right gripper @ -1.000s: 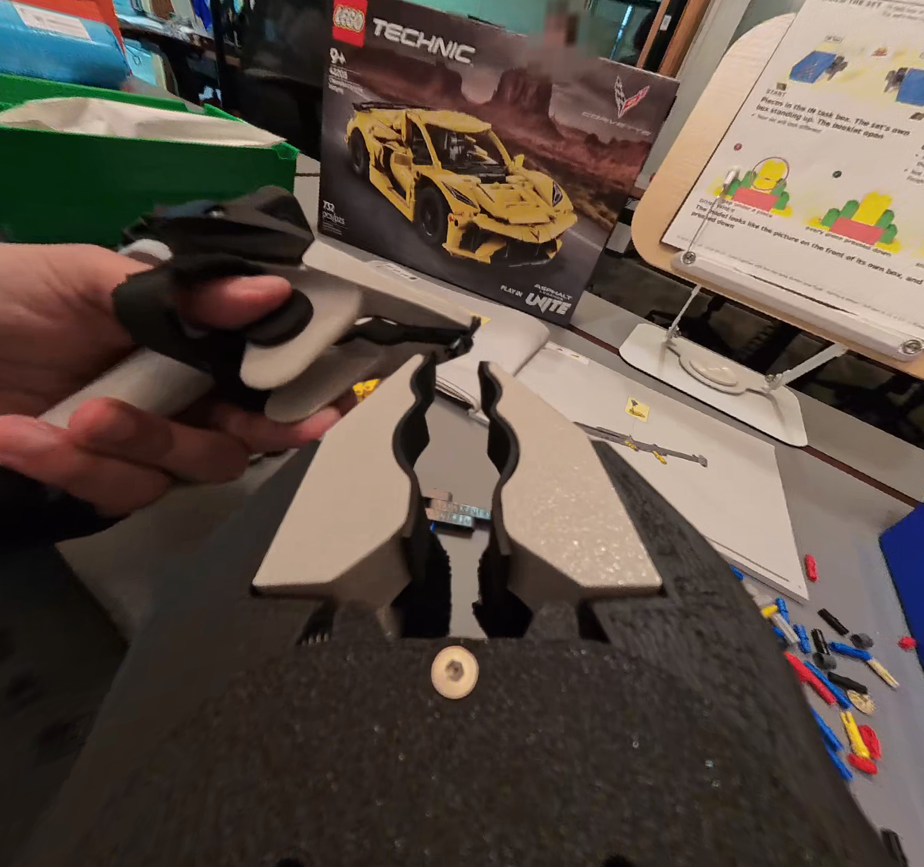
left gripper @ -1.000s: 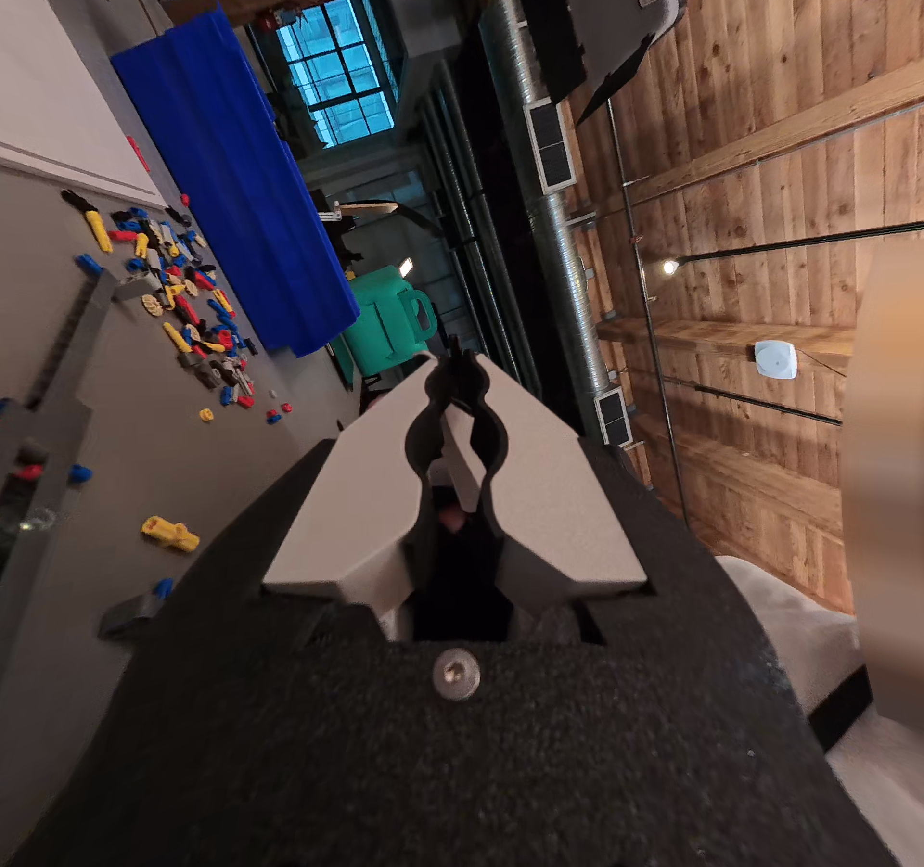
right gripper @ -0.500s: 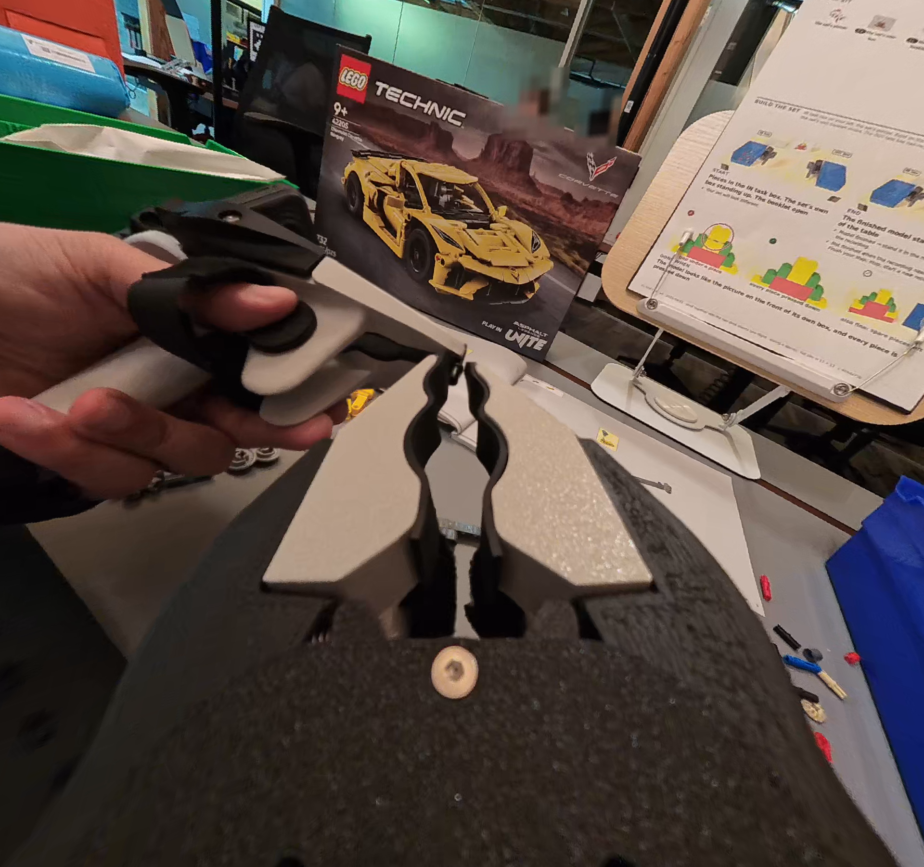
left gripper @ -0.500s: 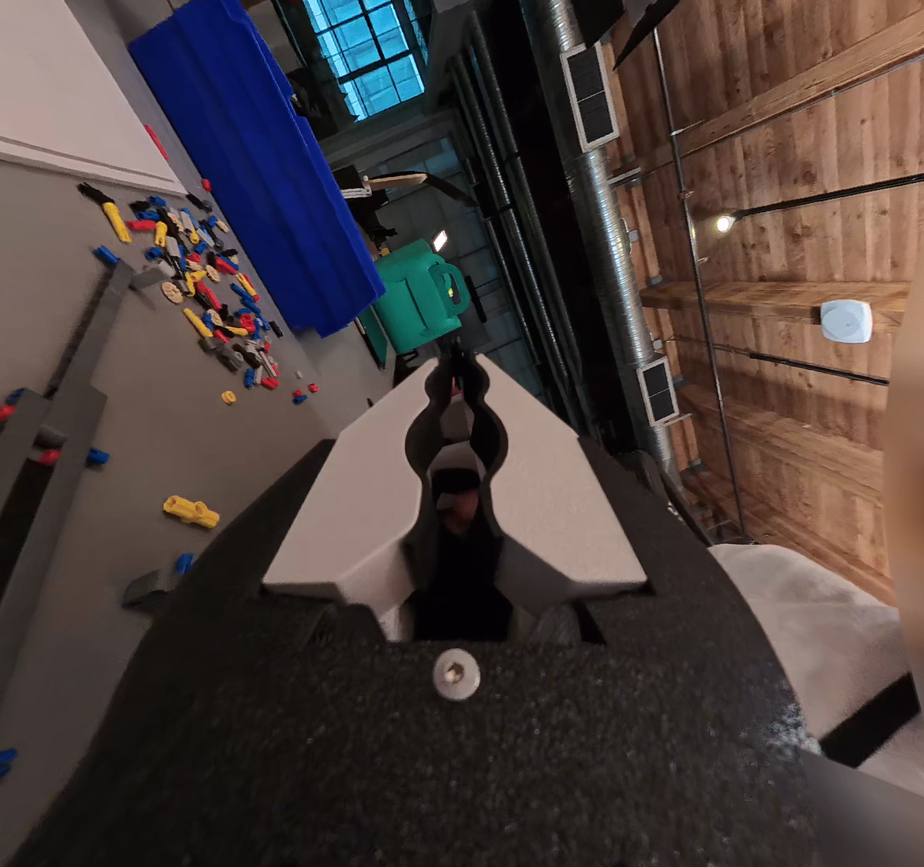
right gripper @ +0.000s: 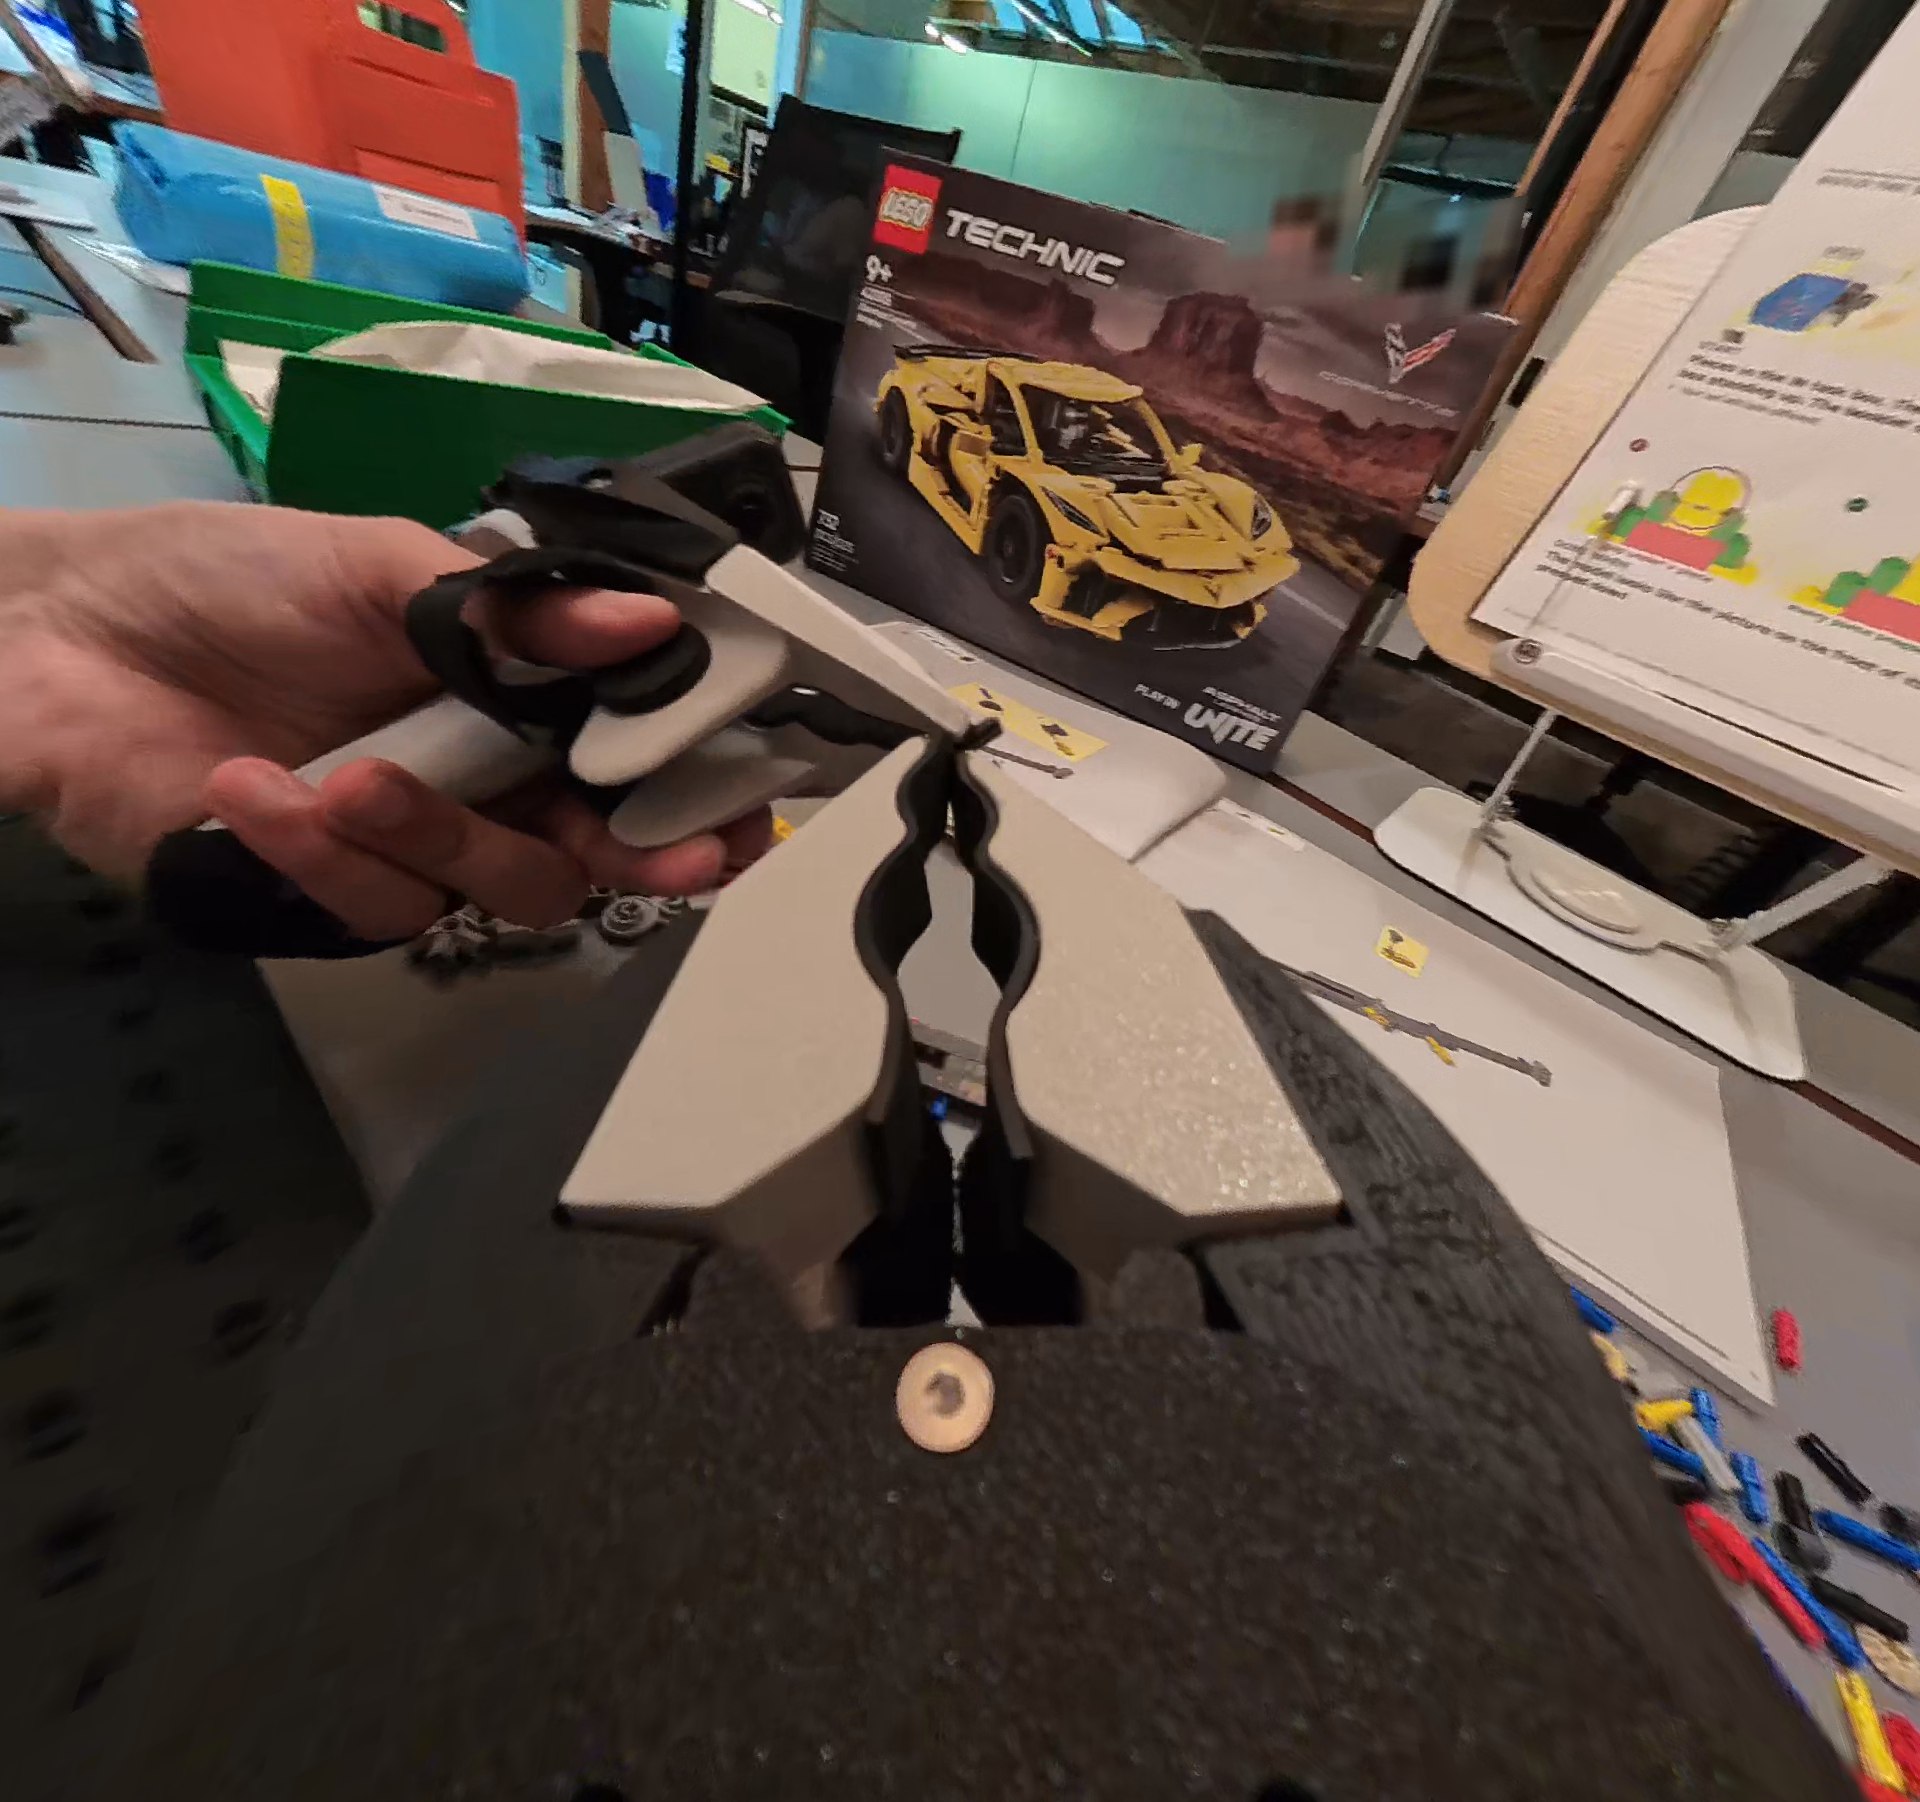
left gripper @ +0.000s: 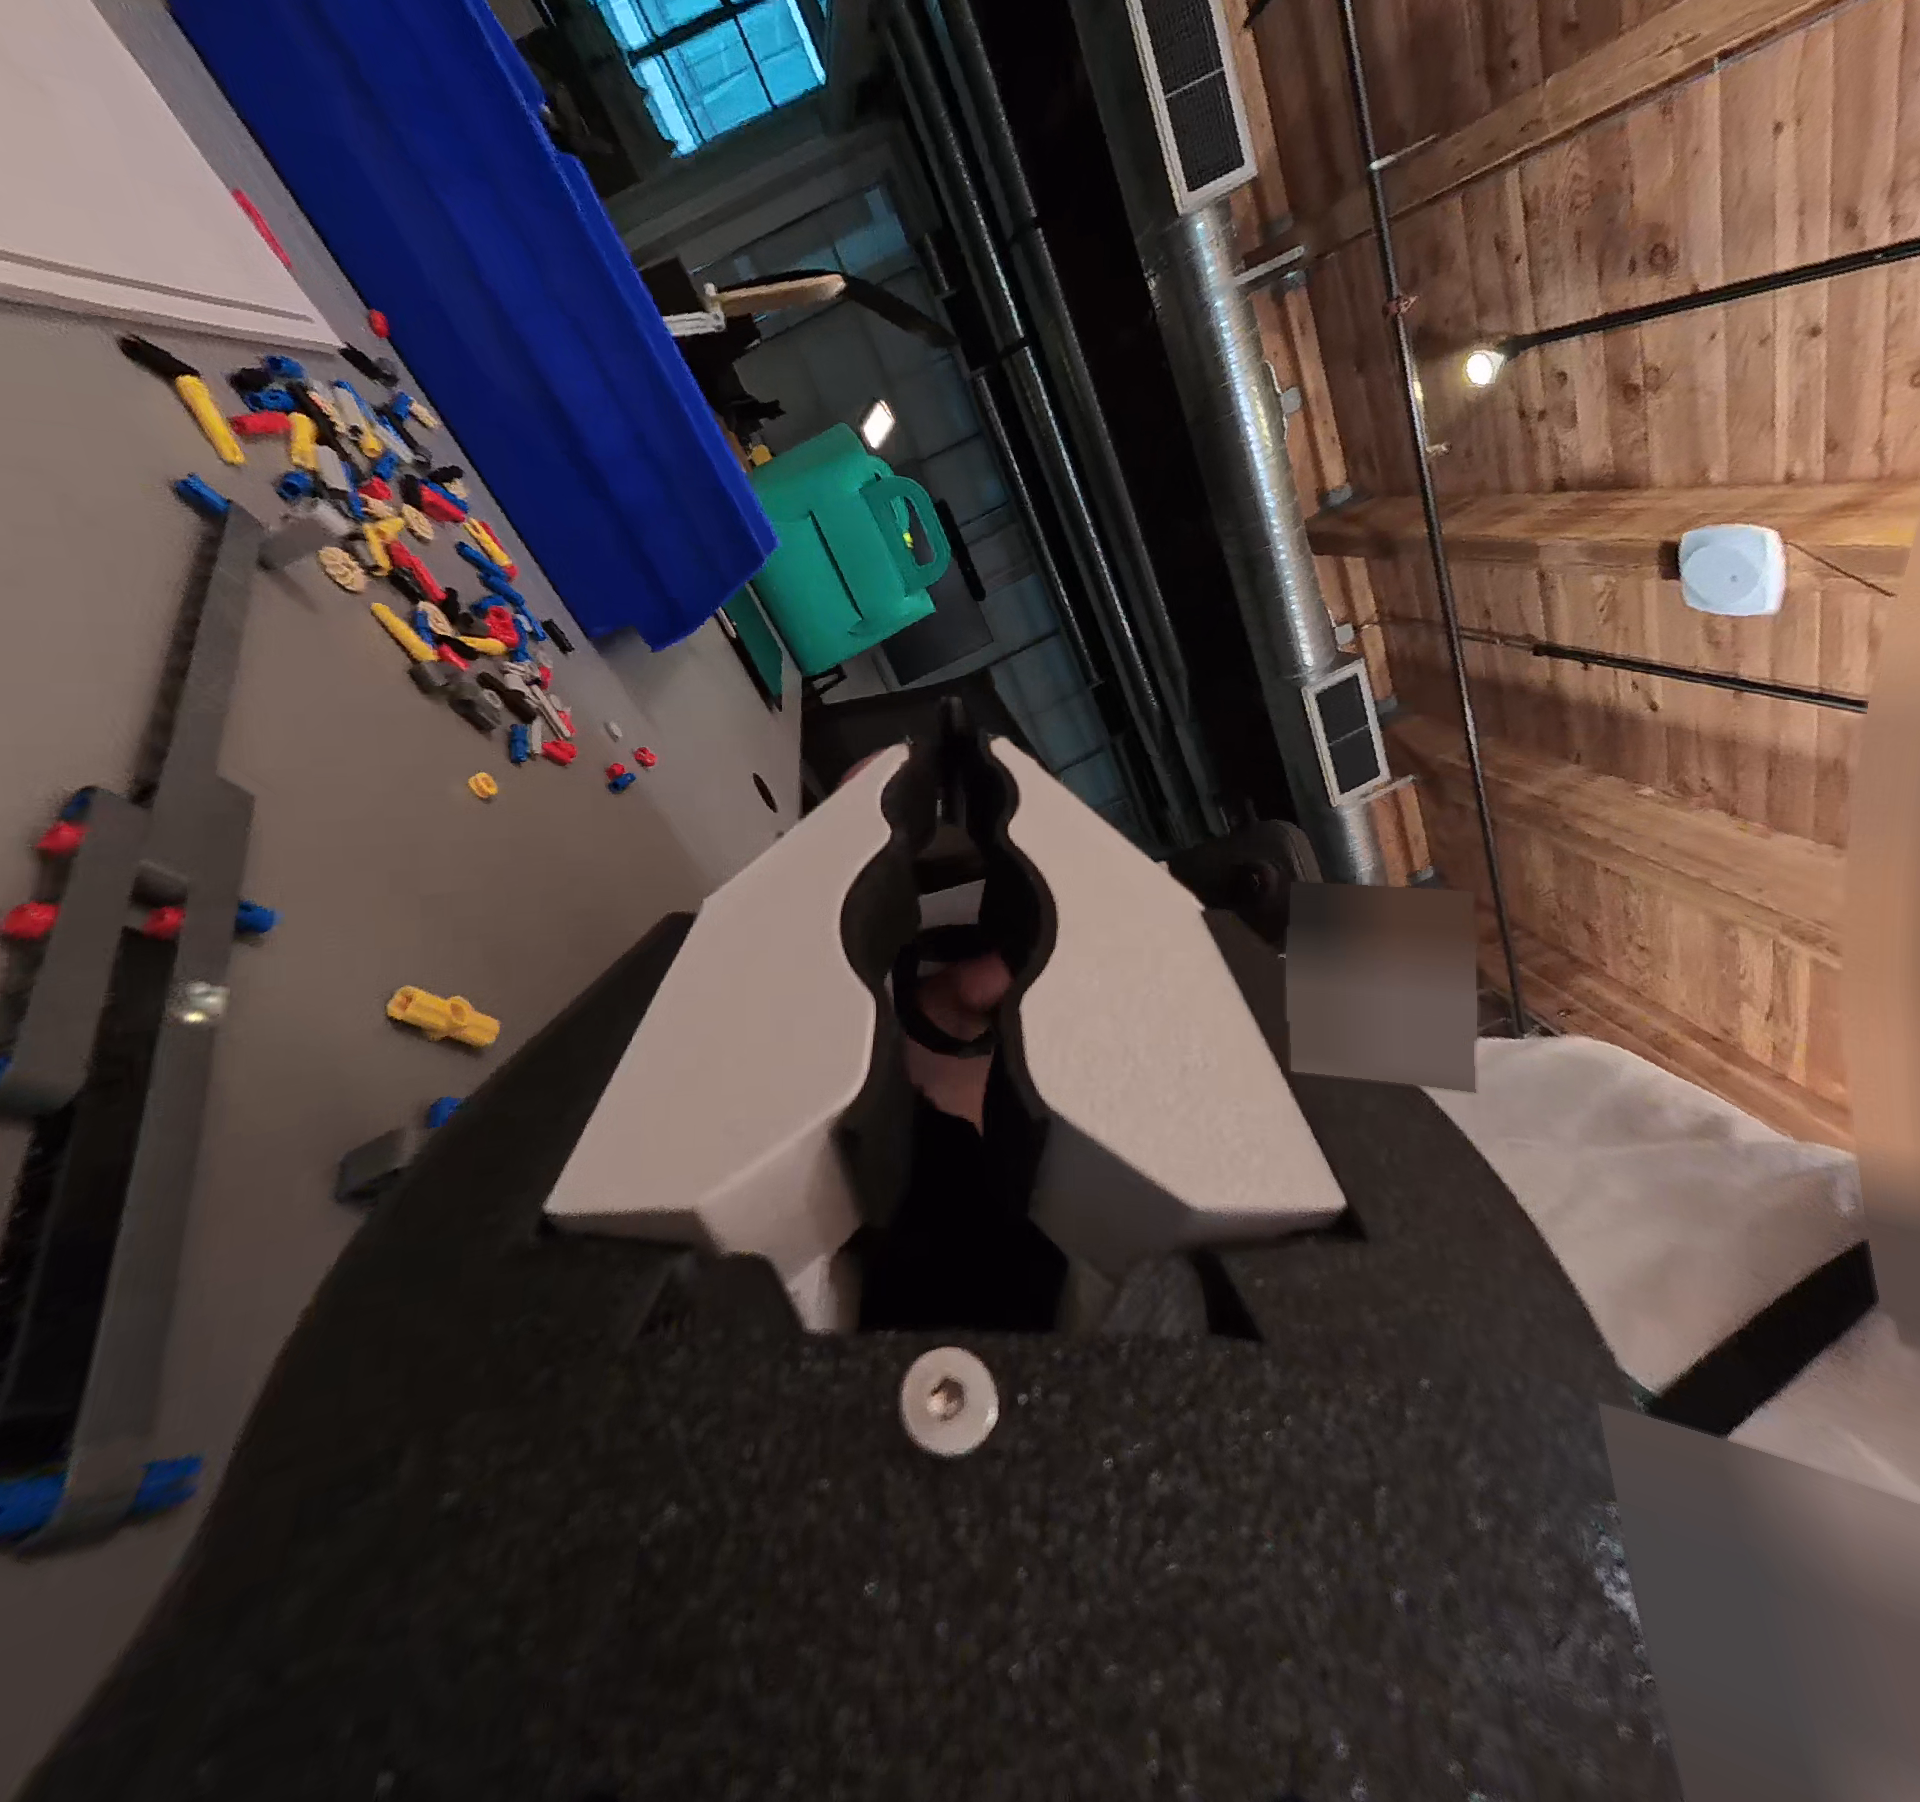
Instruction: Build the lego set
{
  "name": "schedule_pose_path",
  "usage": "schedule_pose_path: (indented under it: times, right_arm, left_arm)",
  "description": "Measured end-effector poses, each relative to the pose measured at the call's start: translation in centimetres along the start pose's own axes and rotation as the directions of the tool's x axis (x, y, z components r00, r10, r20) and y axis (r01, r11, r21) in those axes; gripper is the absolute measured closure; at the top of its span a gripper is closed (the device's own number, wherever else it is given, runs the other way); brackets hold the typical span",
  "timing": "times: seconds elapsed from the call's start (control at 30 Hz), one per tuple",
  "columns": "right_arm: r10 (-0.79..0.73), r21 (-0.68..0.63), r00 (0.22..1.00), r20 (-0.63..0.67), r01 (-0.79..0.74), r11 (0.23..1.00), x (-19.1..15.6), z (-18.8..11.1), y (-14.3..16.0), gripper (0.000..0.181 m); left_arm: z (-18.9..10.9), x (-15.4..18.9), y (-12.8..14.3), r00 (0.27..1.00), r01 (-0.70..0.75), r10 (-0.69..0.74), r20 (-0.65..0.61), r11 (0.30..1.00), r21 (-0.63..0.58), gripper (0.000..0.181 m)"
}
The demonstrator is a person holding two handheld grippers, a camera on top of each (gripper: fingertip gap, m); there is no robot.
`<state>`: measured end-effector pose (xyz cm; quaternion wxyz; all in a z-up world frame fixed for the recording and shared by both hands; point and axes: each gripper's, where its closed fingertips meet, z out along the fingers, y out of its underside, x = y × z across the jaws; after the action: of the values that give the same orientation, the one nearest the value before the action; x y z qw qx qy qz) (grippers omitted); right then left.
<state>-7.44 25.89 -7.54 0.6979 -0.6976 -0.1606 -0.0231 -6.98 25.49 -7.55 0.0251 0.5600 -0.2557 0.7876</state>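
- Right claw (right gripper: 954, 765) has narrowed from open to almost shut, its tips meeting the left claw (right gripper: 961, 729) at 12 o'clock.
- Left claw pinches a small black pin (right gripper: 977, 732); a handover or mating looks imminent.
- Loose pieces (left gripper: 416, 547) lie on the worktop (left gripper: 343, 817) at 9 o'clock in the left wrist view.

The right gripper (right gripper: 951, 765) has matt grey fingers on a rough, grainy black body. At two o'clock, the ceiling (left gripper: 1683, 225) is knotty bare wood; the duct (left gripper: 1236, 381) is ribbed shiny metal.

Since a second ago the right gripper (right gripper: 951, 765) has closed its open jaws almost fully at the tips of the left gripper (right gripper: 961, 736), around a small black piece (right gripper: 977, 732).
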Motion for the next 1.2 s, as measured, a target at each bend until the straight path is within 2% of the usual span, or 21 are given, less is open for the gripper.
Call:
schedule_pose_path:
  times: [0.07,0.13,0.2,0.27,0.33,0.4,0.6,0.73,0.93,1.03,1.2]
  right_arm:
    - [-0.008,-0.038,0.999,-0.037,0.007,0.999,0.5,0.1,0.4,0.18]
    - [-0.032,-0.085,0.997,-0.069,0.026,0.996,0.3,0.6,0.7,0.165]
    - [-0.072,-0.072,0.989,-0.127,0.063,0.995,0.0,0.8,0.2,0.163]
    - [-0.115,-0.071,0.976,-0.185,0.103,0.992,0.2,1.0,-0.2,0.163]
    - [-0.122,-0.09,0.974,-0.191,0.106,0.99,0.2,1.4,0.1,0.165]
    - [-0.11,-0.065,0.972,-0.207,0.098,0.993,0.6,1.1,-0.1,0.174]
    - [-0.12,-0.048,0.974,-0.192,0.113,0.993,0.7,0.5,-0.4,0.176]
    - [-0.083,-0.025,0.985,-0.15,0.081,0.996,0.3,0.3,-0.5,0.176]
    - [-0.042,-0.004,0.999,-0.011,0.042,0.999,-0.7,-0.2,-0.8,0.177]
    - [-0.063,-0.009,0.998,0.011,0.063,0.998,-0.8,-0.4,-0.9,0.177]
    - [0.006,0.023,1.0,0.029,-0.007,1.0,-1.0,-0.7,-1.3,0.176]
  left_arm:
    - [-0.5,-0.6,-1.0,0.999,-0.009,0.007,0.036,0.997,0.074,0.179]
    - [-0.9,-0.4,-2.0,0.999,0.032,-0.033,0.008,0.988,0.154,0.178]
    - [-0.8,-0.3,-2.3,0.998,0.059,-0.059,-0.007,0.977,0.207,0.179]
    - [-0.3,0.1,-1.8,0.996,0.082,-0.075,-0.042,0.979,0.188,0.179]
    - [0.2,0.4,-1.4,0.994,0.099,-0.088,-0.063,0.978,0.182,0.178]
    - [0.3,0.6,-1.3,0.992,0.11,-0.097,-0.077,0.978,0.178,0.179]
    - [0.6,0.7,-0.5,1.0,0.024,-0.024,-0.007,0.994,0.11,0.178]
    - [0.5,0.9,-0.1,0.999,0.04,-0.038,-0.026,0.997,0.066,0.179]
    - [0.0,1.3,0.3,0.997,-0.081,0.081,-0.002,0.996,-0.038,0.177]
    - [0.0,1.4,0.6,0.994,-0.109,0.109,0.004,0.991,-0.071,0.179]
    - [0.0,2.0,0.9,0.991,-0.131,0.131,-0.008,0.986,-0.103,0.179]
